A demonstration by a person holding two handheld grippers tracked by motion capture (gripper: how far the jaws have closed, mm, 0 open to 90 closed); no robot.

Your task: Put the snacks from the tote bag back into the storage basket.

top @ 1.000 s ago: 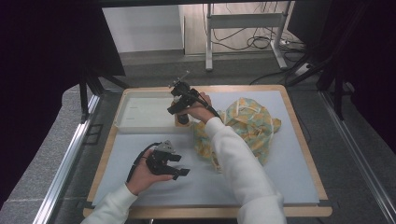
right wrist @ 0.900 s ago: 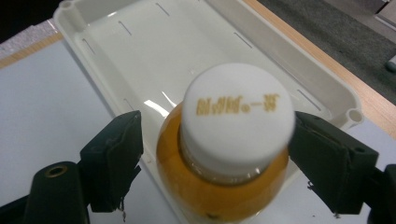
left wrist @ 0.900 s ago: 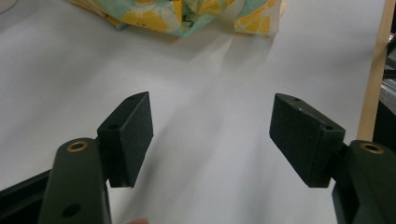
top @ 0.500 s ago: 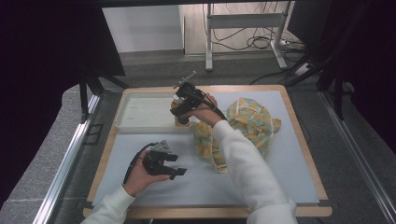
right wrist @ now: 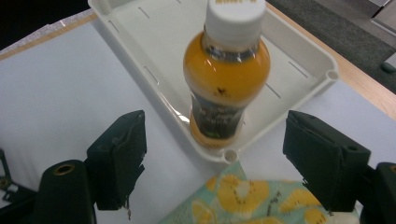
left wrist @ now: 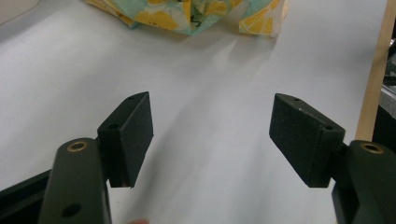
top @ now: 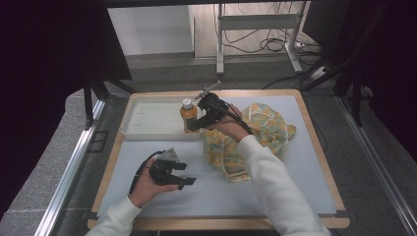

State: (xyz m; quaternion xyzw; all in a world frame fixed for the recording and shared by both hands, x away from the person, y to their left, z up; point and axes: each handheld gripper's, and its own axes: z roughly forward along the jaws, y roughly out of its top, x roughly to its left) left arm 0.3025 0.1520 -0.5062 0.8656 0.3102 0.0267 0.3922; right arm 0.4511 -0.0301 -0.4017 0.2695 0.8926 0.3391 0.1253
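The orange bottle (right wrist: 226, 74) stands upright in the near corner of the white tray (right wrist: 299, 88), dead ahead of the right gripper (right wrist: 224, 168), whose jaws gape empty just short of it, while the left gripper (top: 173, 172), also spread, idles well away from the tray.

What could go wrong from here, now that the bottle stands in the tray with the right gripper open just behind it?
The bottle stands upright at the very corner of the white tray, so a nudge from the right gripper, whose jaws are open close beside it, might tip it. The patterned cloth lies against that tray corner; dragging it could perhaps shift the tray.
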